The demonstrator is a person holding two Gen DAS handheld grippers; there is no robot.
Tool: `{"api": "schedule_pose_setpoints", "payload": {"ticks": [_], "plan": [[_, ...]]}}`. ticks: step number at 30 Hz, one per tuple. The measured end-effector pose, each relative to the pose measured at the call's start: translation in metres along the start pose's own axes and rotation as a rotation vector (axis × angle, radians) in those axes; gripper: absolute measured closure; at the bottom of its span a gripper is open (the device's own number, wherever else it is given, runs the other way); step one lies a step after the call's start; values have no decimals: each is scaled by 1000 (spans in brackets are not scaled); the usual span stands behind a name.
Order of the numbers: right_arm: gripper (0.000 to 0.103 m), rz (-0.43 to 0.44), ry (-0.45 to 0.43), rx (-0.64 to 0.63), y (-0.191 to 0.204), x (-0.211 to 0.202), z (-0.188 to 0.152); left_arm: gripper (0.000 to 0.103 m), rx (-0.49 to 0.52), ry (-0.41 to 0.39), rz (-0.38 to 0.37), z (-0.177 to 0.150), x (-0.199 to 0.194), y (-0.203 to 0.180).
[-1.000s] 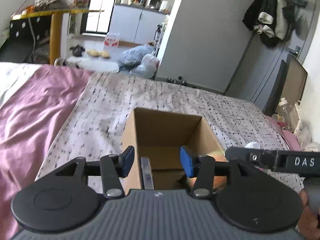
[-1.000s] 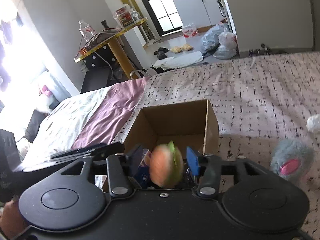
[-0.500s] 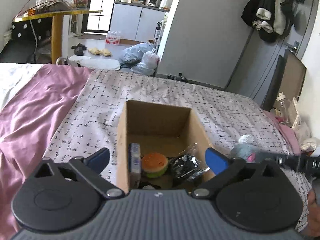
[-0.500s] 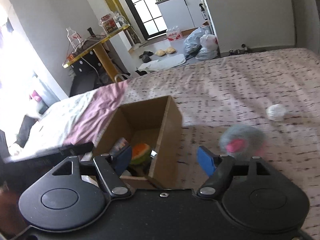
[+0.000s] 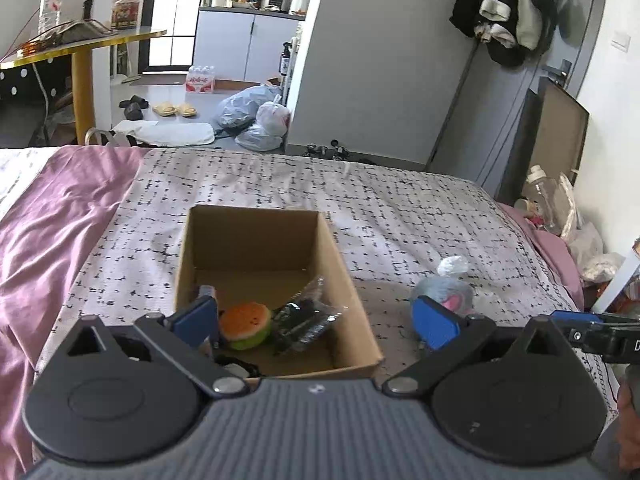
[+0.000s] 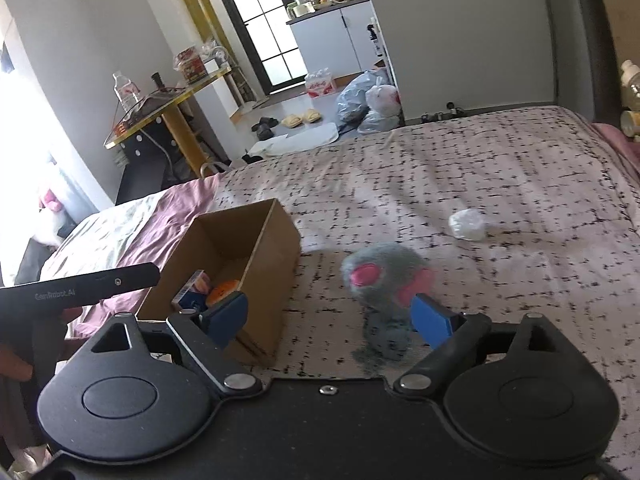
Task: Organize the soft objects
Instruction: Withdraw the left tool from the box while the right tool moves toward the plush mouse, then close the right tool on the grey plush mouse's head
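Burger toy (image 5: 245,326) inside cardboard box (image 5: 344,280)

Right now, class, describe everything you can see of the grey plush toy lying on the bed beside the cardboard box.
The grey plush toy is a fluffy blue-grey soft animal with two pink ear patches on a round head and a smaller fuzzy body below. It looks blurred in the right wrist view, so finer features cannot be told. It rests on the patterned bedspread, apart from the cardboard box. The right gripper is open; one blue finger overlaps the toy in the image, contact unclear.

grey-pink plush (image 6: 384,276), brown box (image 5: 256,240), orange-green burger (image 5: 245,326).
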State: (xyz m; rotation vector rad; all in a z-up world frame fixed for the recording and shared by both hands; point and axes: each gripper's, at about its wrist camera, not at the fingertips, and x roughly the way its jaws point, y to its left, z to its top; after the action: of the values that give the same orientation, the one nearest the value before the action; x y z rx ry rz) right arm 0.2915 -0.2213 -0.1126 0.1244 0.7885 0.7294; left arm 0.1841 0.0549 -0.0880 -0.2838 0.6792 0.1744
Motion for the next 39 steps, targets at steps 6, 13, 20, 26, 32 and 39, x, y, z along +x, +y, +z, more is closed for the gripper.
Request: {"api": "schedule_pose_setpoints", "payload": {"ticks": [6,13,20,26,32,39], "plan": [[14,-22,-17,34,-21,-15,-5,0,42,21,-13,-2,-1,-24],[14,-23,-34,68,-41,-32,-11,0,99,41,-28,-4,0,-52],[15,-14,-43,106,-61,-39,-15,0,172,55,-29,0,4,-73],[15,-19,-56,146,-77,-41,-17,0,212,100,-34,-3,17,-83],[17,-26,-53,168,-88,-36,-19,0,205,135,-27,1,31,-88],[28,-9,-51,192,-93,-19,-17,1,200,138,-44,9,48,-92]]}}
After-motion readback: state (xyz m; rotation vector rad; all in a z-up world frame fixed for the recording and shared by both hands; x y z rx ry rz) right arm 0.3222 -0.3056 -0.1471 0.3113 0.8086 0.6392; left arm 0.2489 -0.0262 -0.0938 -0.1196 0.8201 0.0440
